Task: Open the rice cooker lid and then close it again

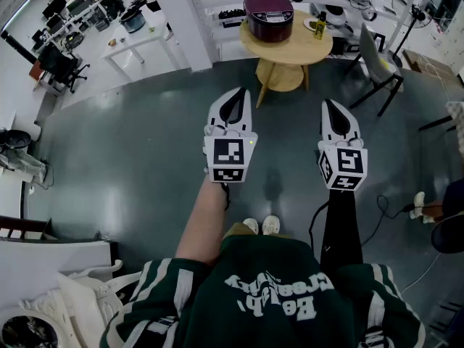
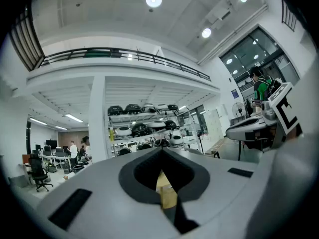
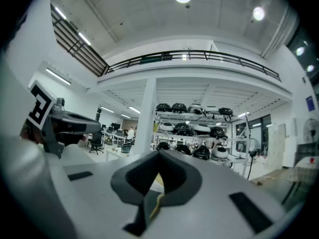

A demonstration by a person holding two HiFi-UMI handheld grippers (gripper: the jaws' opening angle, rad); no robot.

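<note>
Two grippers are held level, side by side, in the middle of the head view. The left gripper [image 1: 238, 93] has its jaws pressed together, with nothing between them. The right gripper [image 1: 328, 104] is likewise closed and empty. In each gripper view only a sliver of pale wood shows through the notch behind the jaw tips.

A broad stretch of bare grey floor [image 1: 145, 158] lies between the jaw tips and the furniture above them in the frame. The person's two shoes [image 1: 261, 225] stand just below the grippers, and one cable [image 1: 373, 220] loops over the floor at lower right.

One rice cooker [image 1: 270, 20], dark maroon, sits at top centre on one round wooden table [image 1: 286, 48], well apart from both grippers. Its lid [image 1: 268, 1] is down. One small bottle [image 1: 320, 26] stands near the table's right edge, beside the cooker. One chair [image 1: 377, 60] stands just right of the table, and a white table [image 1: 141, 38] is at upper left.

Behind, shelves [image 3: 190, 113] hold rows of further cookers, too small to count surely.
</note>
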